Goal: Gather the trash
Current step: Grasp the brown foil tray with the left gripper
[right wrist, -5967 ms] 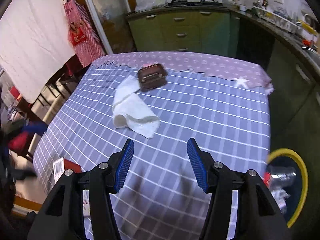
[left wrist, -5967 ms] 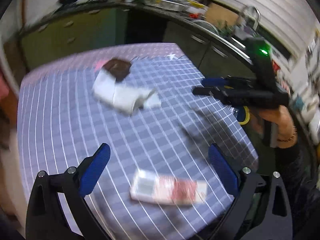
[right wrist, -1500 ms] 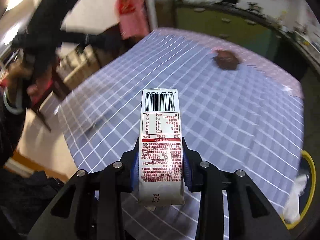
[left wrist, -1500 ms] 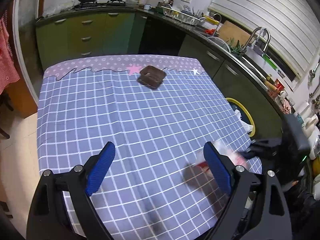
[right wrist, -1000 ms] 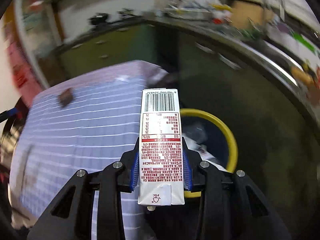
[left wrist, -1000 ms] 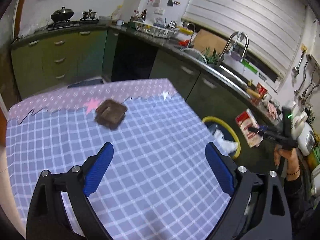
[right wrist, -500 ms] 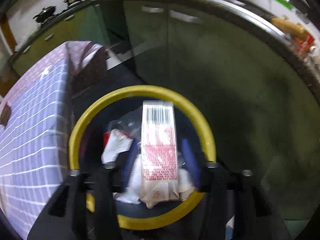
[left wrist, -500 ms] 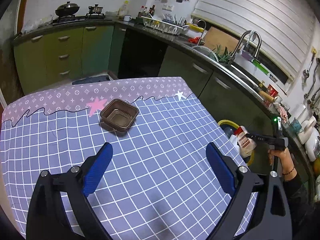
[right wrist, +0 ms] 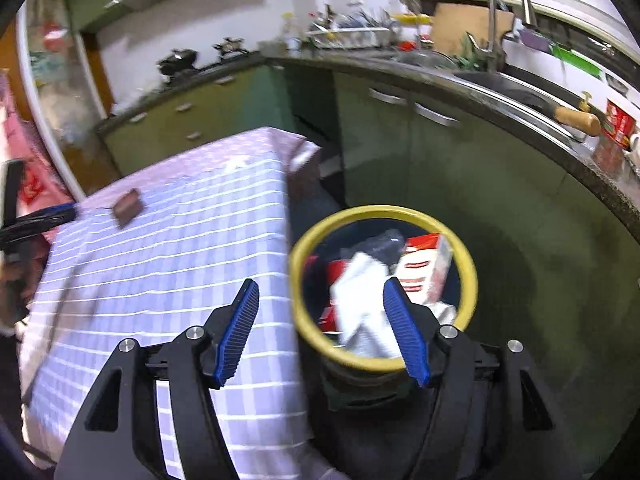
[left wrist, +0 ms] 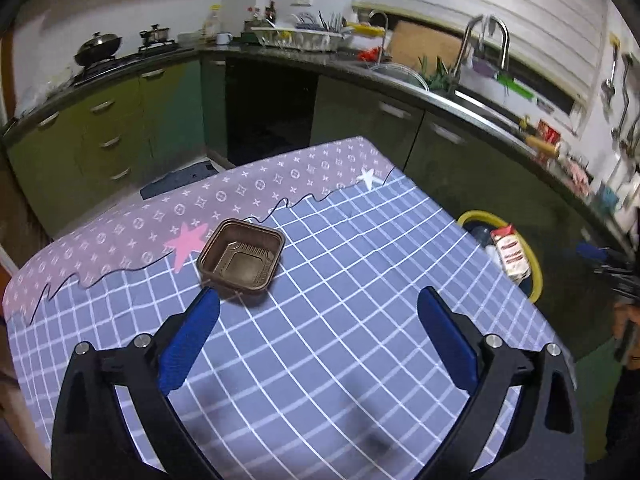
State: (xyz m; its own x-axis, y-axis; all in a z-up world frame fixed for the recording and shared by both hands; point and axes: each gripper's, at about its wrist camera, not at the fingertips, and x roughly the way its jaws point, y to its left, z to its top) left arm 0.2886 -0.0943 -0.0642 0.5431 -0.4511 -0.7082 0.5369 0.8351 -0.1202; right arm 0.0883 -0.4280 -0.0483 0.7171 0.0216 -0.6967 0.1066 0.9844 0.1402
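light: dim indoor, overhead | shadows: soft | blur: right view smeared — left sharper | edges: fisheye-bent, dark corners

— What lay under the left gripper (left wrist: 318, 320)?

— A desk (left wrist: 340, 340) under a blue checked cloth with a purple border. Its blue-padded fingers (left wrist: 188, 340) stood wide apart, having just opened a little further, with nothing between them.

— Anything on the cloth?

— A brown plastic tray (left wrist: 241, 257), empty and upright, just beyond the left finger's tip, beside a pink star printed on the cloth.

— And the trash?

— Past the desk's right edge stood a yellow-rimmed bin (left wrist: 534, 268) on the floor. A red-and-white carton (left wrist: 511, 251) leaned inside it.

— The other hand?

— At the far right edge the right gripper (left wrist: 600, 258) showed, dark and blurred; its state could not be read.
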